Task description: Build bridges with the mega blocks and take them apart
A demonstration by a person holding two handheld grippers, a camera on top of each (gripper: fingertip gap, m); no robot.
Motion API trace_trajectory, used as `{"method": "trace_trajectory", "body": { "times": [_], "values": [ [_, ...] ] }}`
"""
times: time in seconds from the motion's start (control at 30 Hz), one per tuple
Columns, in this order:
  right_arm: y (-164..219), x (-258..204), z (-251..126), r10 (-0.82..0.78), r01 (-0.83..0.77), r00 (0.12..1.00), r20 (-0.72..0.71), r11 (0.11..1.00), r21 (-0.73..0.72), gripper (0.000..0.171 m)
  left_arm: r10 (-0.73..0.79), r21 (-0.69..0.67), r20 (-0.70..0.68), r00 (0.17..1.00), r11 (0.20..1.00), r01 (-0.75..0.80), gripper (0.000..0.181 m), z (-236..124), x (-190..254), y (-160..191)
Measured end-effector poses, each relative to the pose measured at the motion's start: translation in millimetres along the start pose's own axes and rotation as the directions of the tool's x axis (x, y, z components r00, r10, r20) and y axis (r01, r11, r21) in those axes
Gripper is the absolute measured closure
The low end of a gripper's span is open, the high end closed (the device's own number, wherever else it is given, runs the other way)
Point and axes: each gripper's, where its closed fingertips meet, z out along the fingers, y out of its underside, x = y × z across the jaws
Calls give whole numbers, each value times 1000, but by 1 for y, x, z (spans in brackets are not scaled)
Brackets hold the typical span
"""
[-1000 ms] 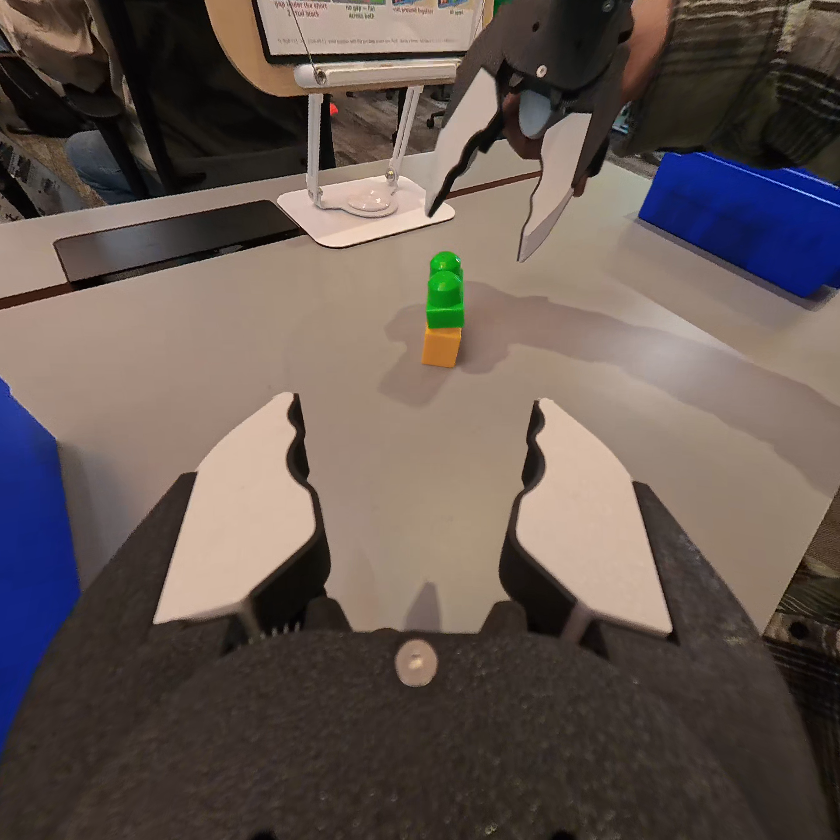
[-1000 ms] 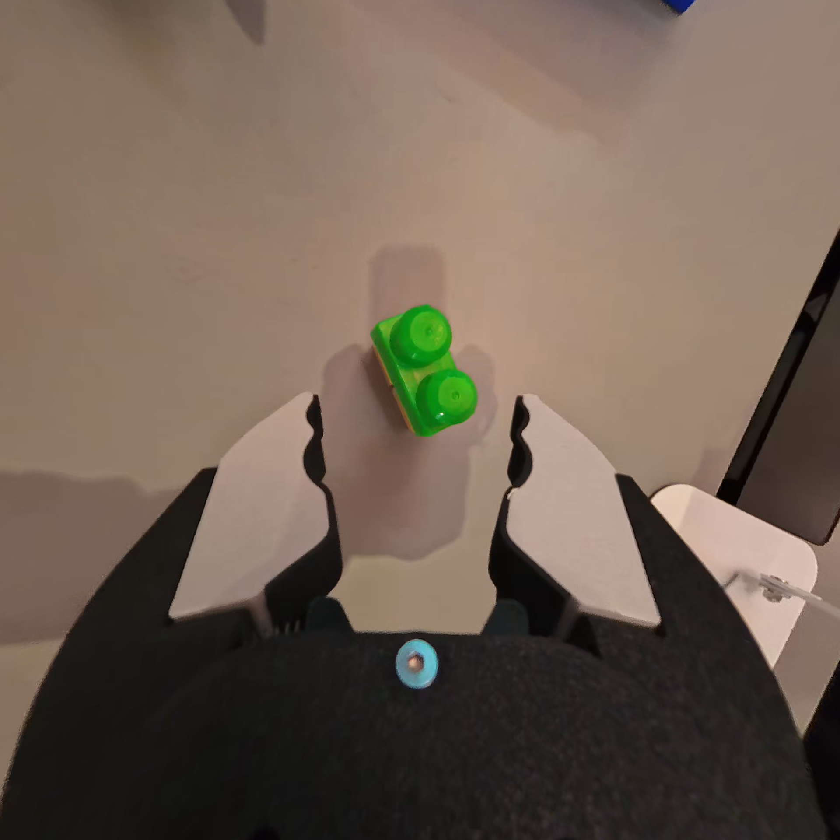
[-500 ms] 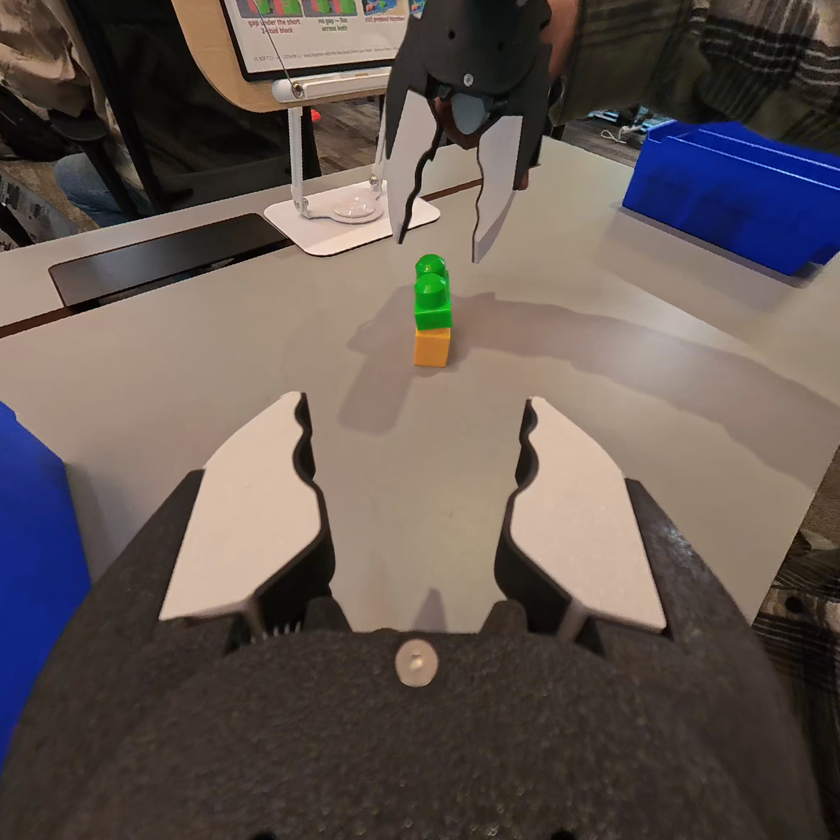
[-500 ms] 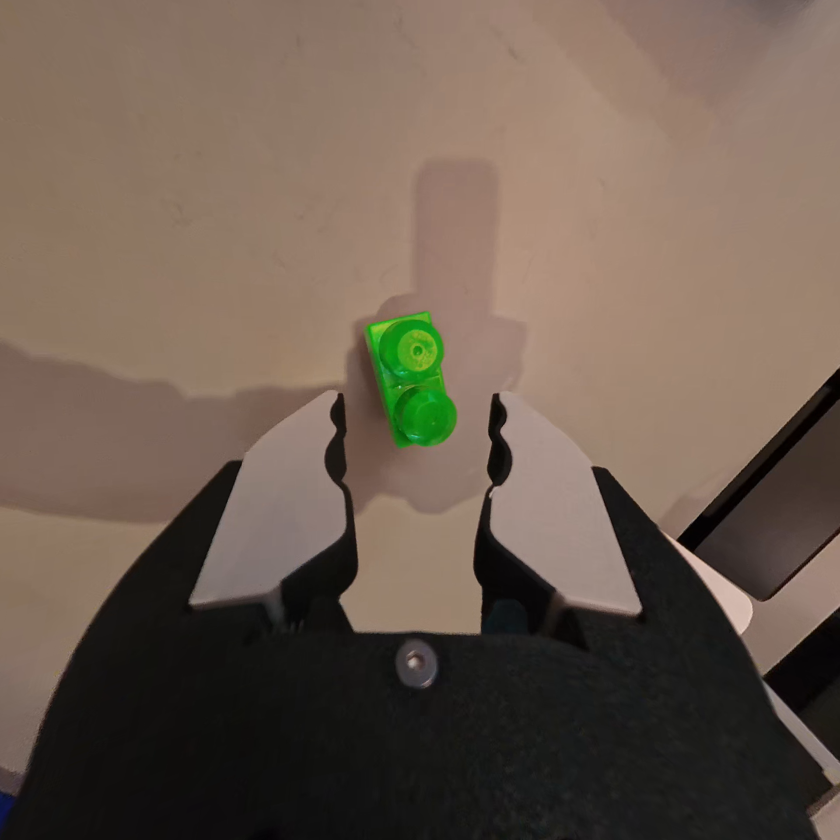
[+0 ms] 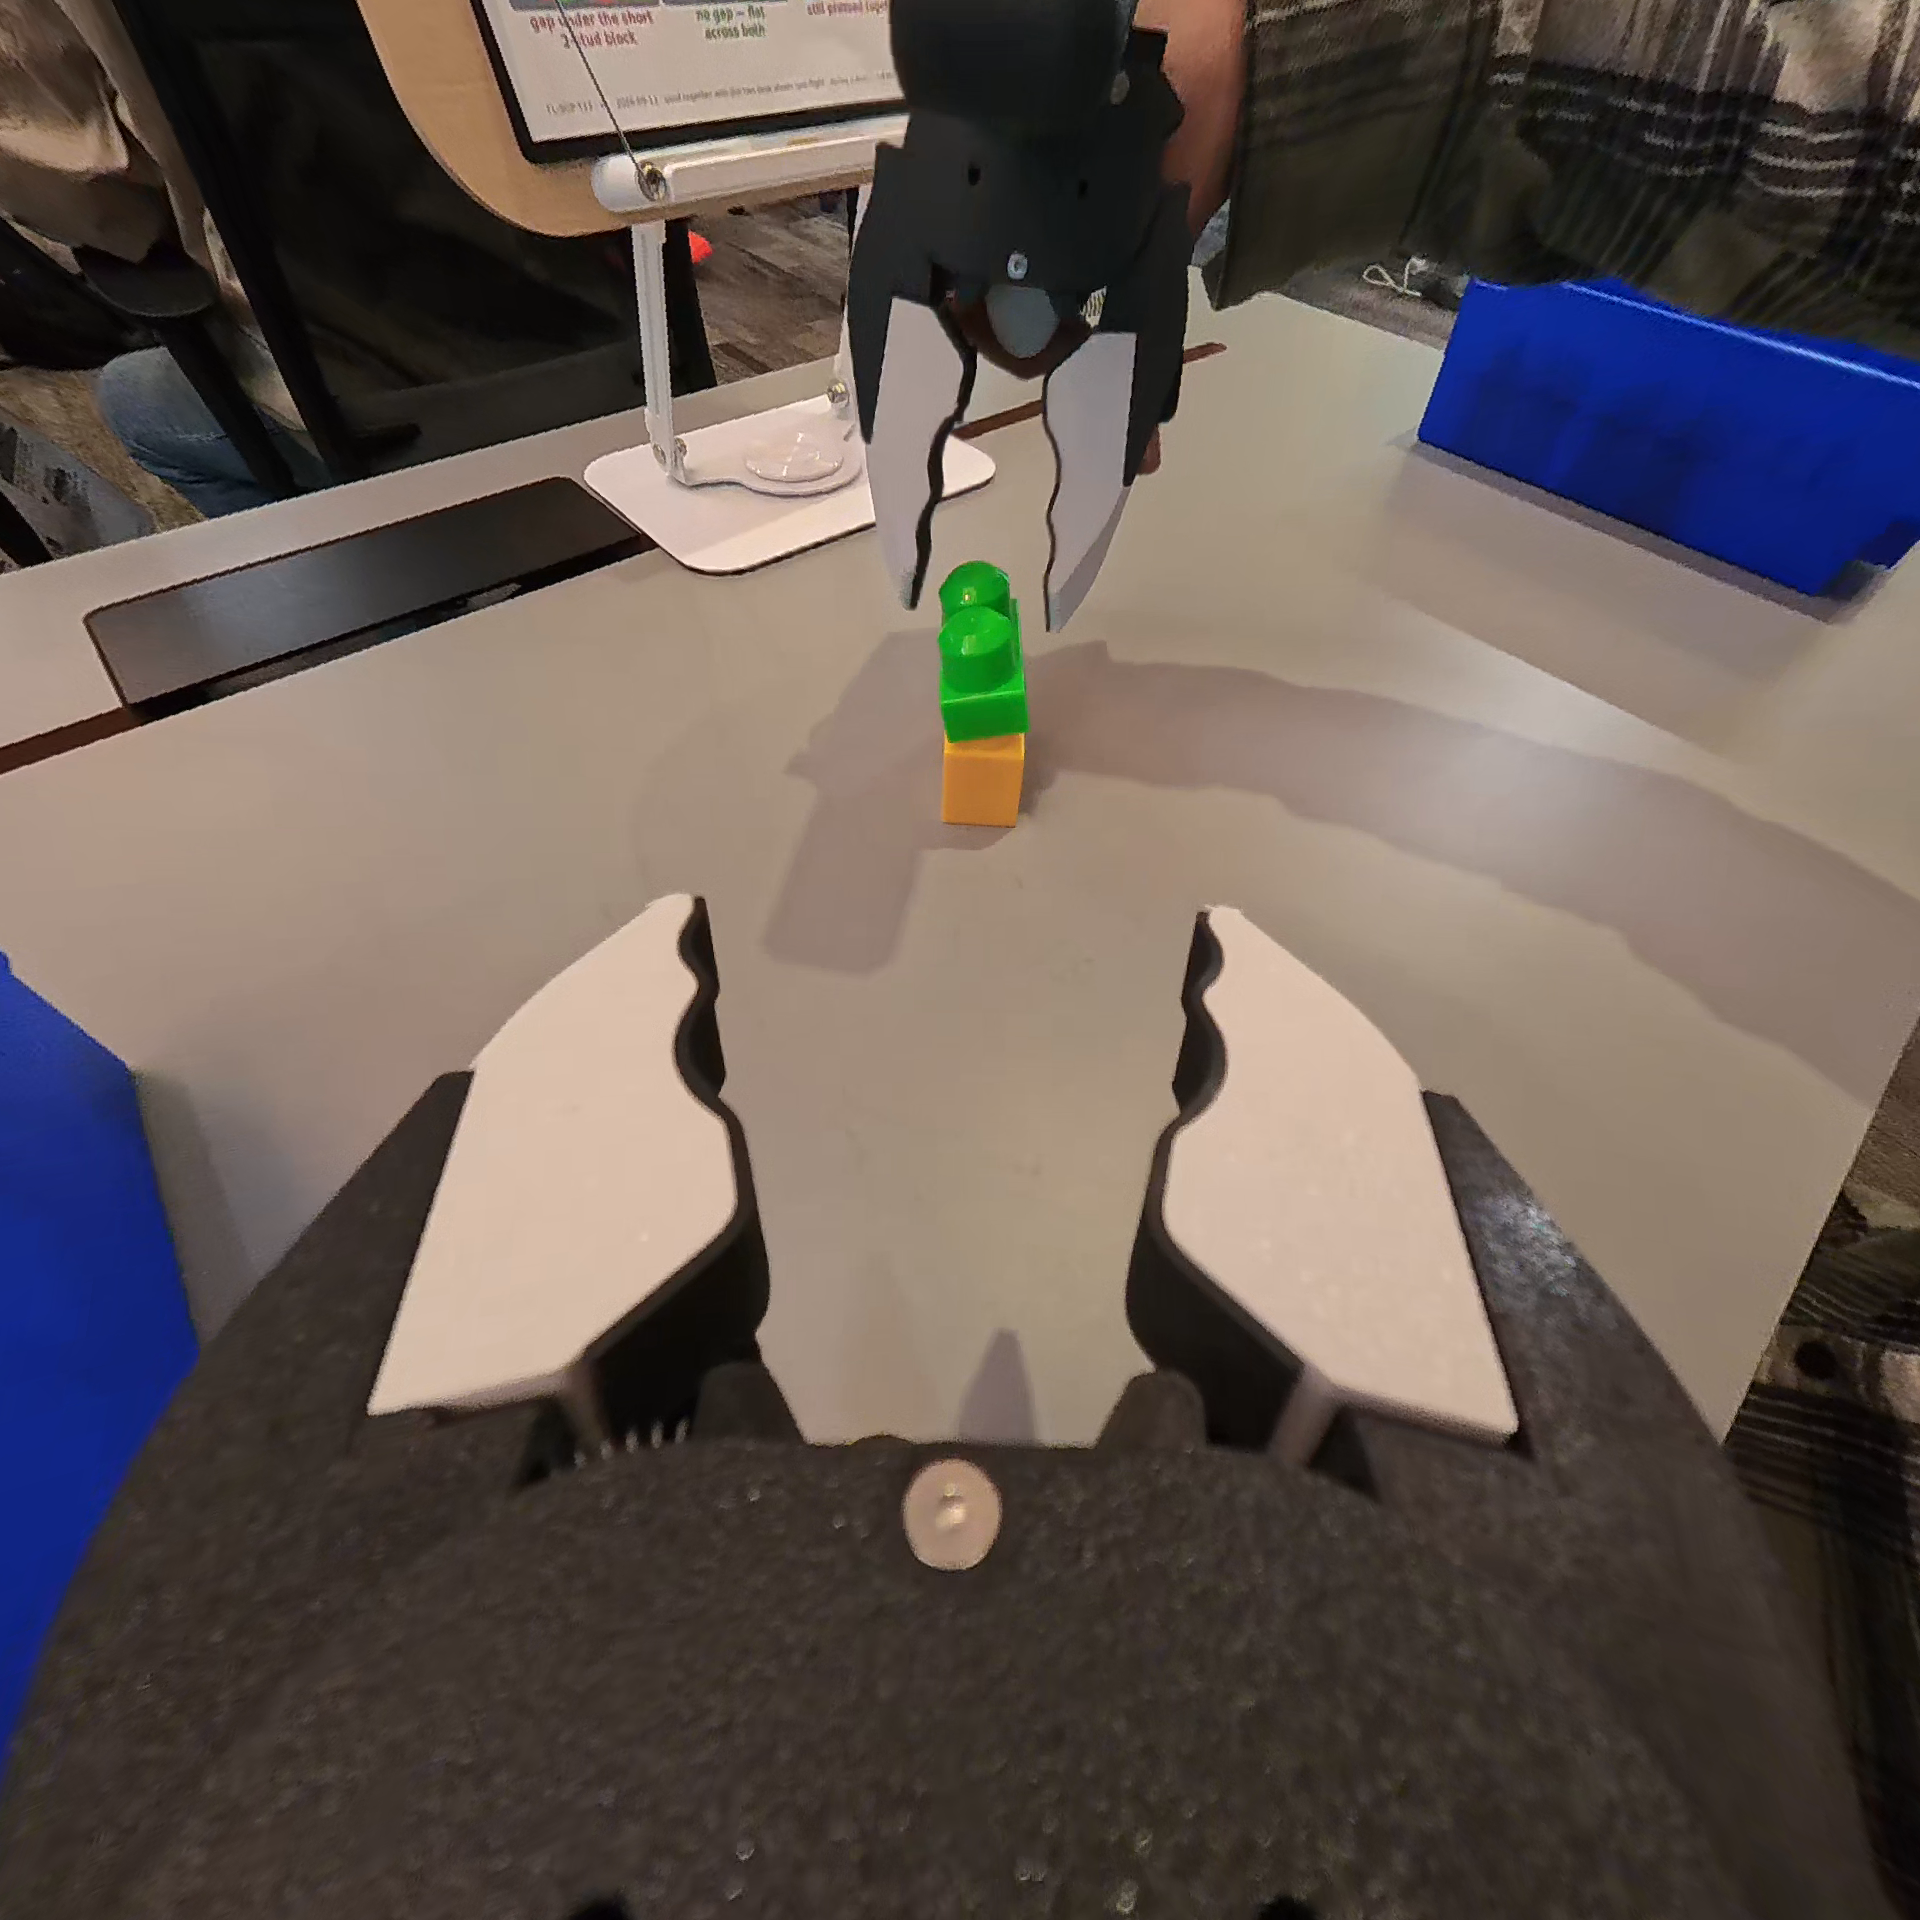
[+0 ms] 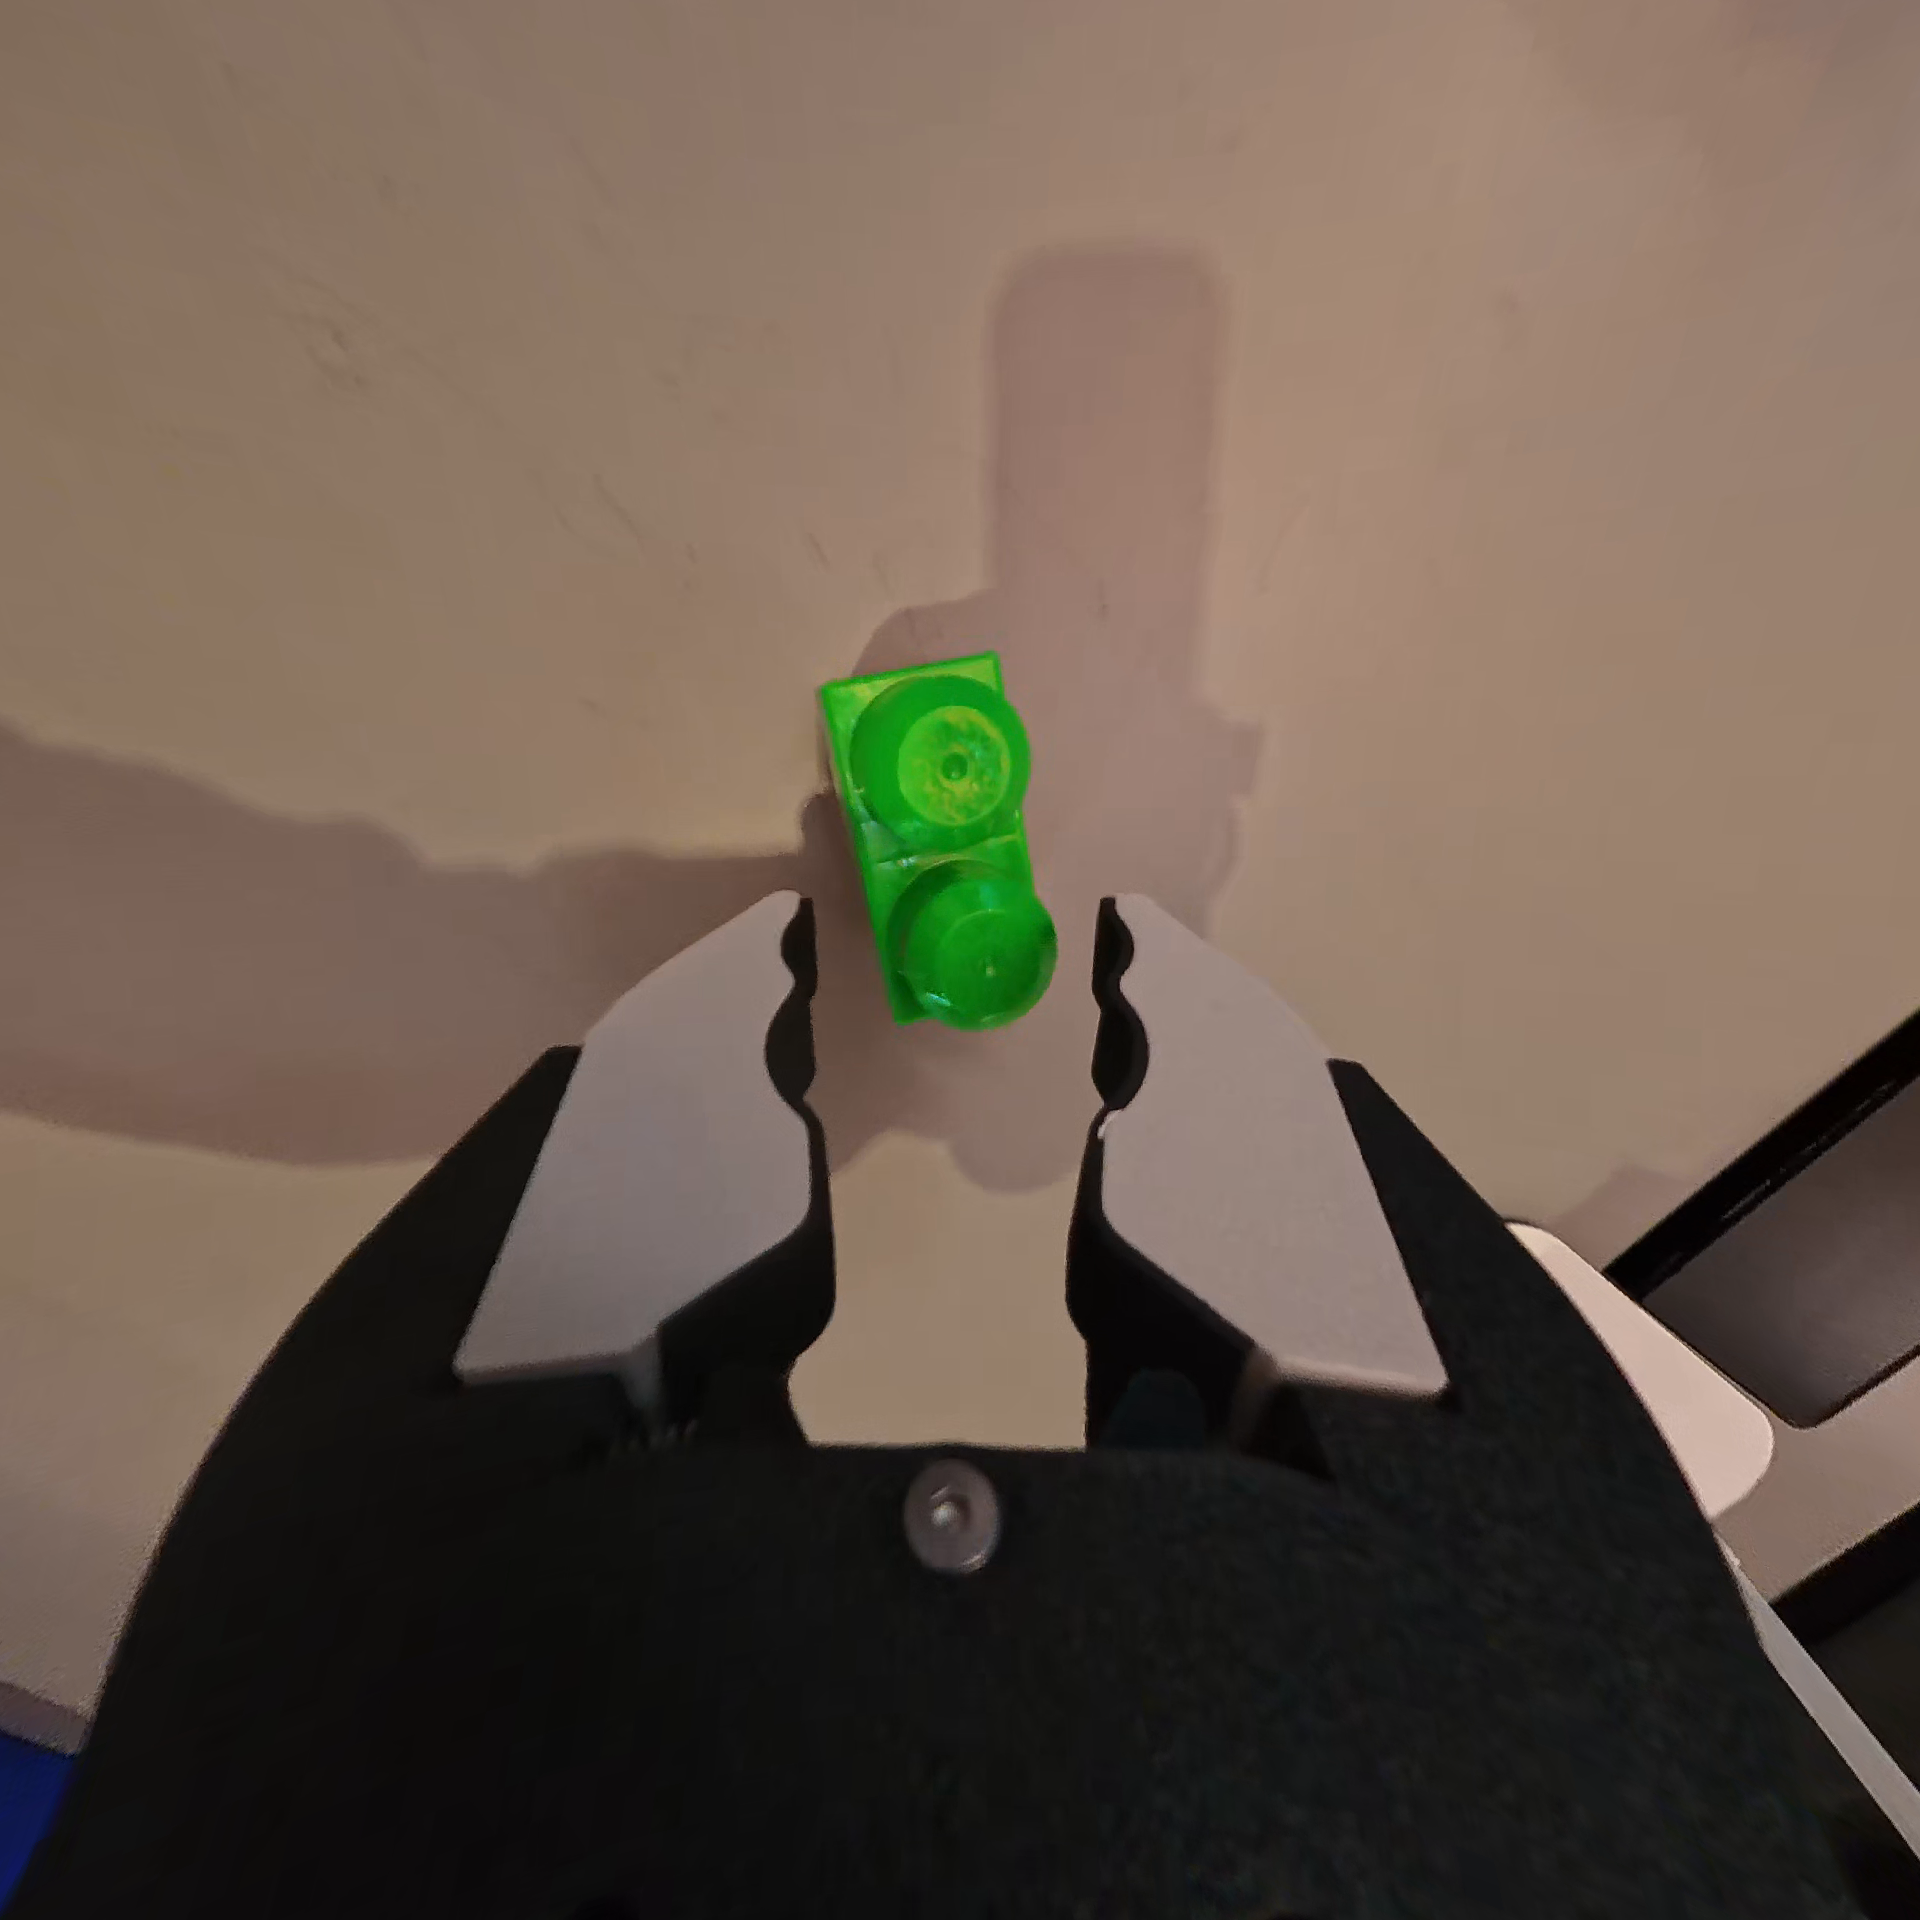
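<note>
A green two-stud block (image 5: 981, 665) sits on top of an orange block (image 5: 981, 781) in the middle of the grey table (image 5: 416, 831). My right gripper (image 5: 982, 608) hangs open right above it, pointing down, its tips on either side of the far stud, not touching. In the right wrist view the green block (image 6: 940, 836) lies just ahead of the open right gripper (image 6: 951, 920); the orange block is hidden under it. My left gripper (image 5: 951, 930) is open and empty, low over the table, well short of the stack.
A blue bin (image 5: 1683, 416) stands at the right rear and another blue bin (image 5: 73, 1226) at the left edge. A white stand base (image 5: 790, 488) holding a board and a black panel (image 5: 353, 582) lie at the back. People sit behind the table. Some 20 cm of space lies between my two pairs of fingers. My right gripper's tips are some 4 cm from the green two-stud block (image 5: 981, 665). It turns up in the right wrist view (image 6: 920, 694) as well.
My right gripper has come down over the green block and narrowed its opening. The left gripper has stayed about where it was, open.
</note>
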Motion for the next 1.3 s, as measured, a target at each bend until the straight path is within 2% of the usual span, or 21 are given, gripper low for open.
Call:
{"method": "trace_trajectory", "body": {
  "times": [0.17,0.8,1.3],
  "values": [
    [1,-1,7,6,-5,1000,19,1000,-16,135,7,-16,-6,1000,1000,-8,95,3,2,3],
    [4,-4,7,120,-126,990,-71,989,-76,136,-23,-20,-30,999,1000,23,96,8,2,7],
    [7,-7,10,205,-220,974,-92,956,-196,138,-20,-49,-61,998,999,17,97,15,9,12]
  ]
}}
